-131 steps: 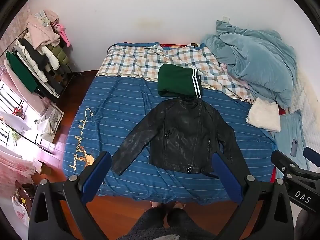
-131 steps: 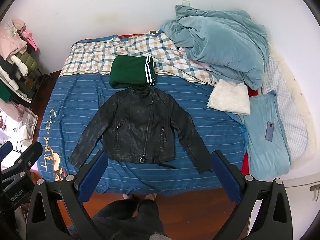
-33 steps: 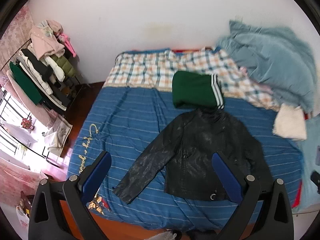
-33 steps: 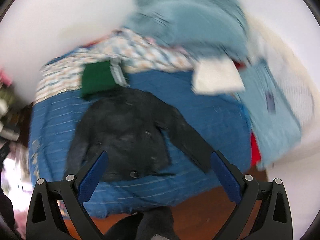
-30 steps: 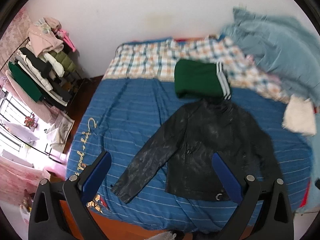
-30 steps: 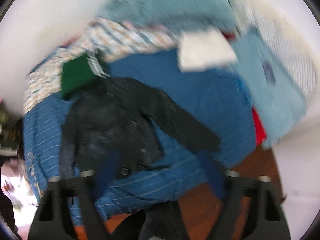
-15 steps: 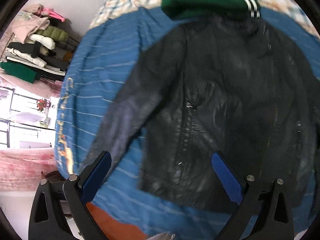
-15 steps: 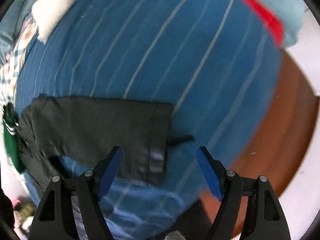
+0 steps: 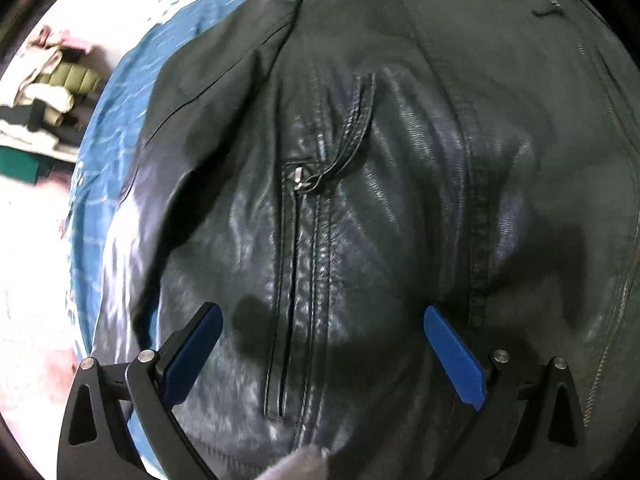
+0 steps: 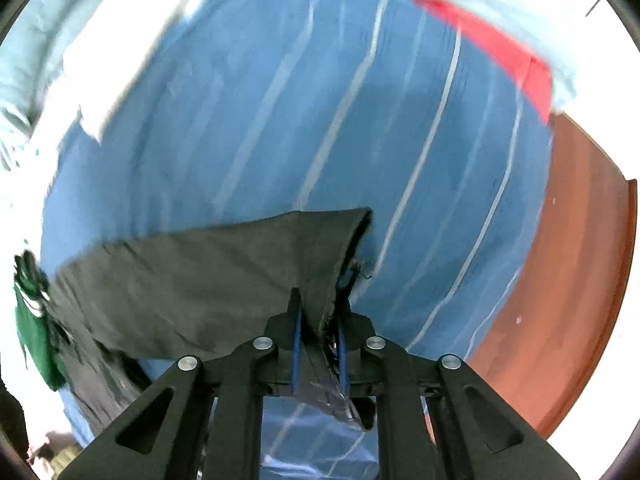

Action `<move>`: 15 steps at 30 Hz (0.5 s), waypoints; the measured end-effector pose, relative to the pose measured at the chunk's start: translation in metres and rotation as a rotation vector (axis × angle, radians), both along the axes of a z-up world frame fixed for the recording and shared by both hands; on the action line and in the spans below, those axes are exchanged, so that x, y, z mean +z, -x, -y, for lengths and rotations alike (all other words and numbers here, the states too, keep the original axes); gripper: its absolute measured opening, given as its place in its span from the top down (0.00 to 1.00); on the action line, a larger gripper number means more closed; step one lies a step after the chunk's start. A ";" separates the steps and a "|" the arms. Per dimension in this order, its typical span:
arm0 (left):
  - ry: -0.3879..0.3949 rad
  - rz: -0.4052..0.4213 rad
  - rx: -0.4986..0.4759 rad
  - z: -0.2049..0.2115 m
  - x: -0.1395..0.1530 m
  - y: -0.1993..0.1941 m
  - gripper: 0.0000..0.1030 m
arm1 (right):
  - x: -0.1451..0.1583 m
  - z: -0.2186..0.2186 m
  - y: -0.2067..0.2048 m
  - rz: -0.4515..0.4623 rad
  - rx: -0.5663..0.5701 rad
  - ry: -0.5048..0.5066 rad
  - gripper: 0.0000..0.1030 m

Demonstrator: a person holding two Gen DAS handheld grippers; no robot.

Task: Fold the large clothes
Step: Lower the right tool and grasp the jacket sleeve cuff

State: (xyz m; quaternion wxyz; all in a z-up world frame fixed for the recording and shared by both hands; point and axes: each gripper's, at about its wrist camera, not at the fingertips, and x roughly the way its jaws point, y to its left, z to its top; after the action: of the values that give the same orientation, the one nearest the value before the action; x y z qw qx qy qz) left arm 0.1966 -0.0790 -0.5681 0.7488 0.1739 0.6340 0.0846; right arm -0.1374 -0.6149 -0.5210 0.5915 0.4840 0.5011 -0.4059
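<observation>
over the jacket [image 9: 400, 160] spread on the bed [image 10: 280, 100], your left tool [image 9: 320, 344] hangs spread; your right tool [image 10: 318, 344], just closed, pinches the sleeve cuff [image 10: 336, 256] thinly, so slick leather may slip out.

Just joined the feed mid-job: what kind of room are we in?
Most likely a bedroom: a black leather jacket lies on a blue striped bedsheet, piled clothes alongside, wooden floor beyond.

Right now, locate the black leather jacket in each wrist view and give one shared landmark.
Left wrist: the jacket front fills most of the frame.
Right wrist: its sleeve cuff sits lower centre, clamped in the right gripper.
Shared landmark: the blue striped bedspread.
</observation>
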 end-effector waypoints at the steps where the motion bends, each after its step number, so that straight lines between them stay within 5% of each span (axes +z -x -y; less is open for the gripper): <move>1: 0.015 0.010 0.002 0.001 0.000 0.000 0.00 | 0.013 0.005 -0.005 0.022 -0.006 0.018 0.86; 5: 0.129 0.007 0.092 -0.015 0.001 -0.003 0.00 | 0.064 0.019 -0.035 0.115 0.027 0.085 0.87; 8: 0.183 -0.023 0.133 -0.025 0.004 -0.007 0.00 | 0.117 0.005 -0.094 0.210 0.114 0.111 0.88; 12: 0.222 -0.055 0.151 -0.044 0.015 -0.011 0.00 | 0.171 -0.060 -0.189 0.302 0.317 0.106 0.88; 15: 0.207 -0.057 0.201 -0.073 0.032 -0.010 0.00 | 0.189 -0.153 -0.267 0.374 0.490 0.052 0.88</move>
State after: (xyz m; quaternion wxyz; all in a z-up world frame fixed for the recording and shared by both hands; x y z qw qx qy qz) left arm 0.2066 -0.0060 -0.5364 0.7322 0.0340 0.6745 0.0884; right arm 0.1291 -0.4617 -0.3318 0.7658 0.3998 0.4748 -0.1679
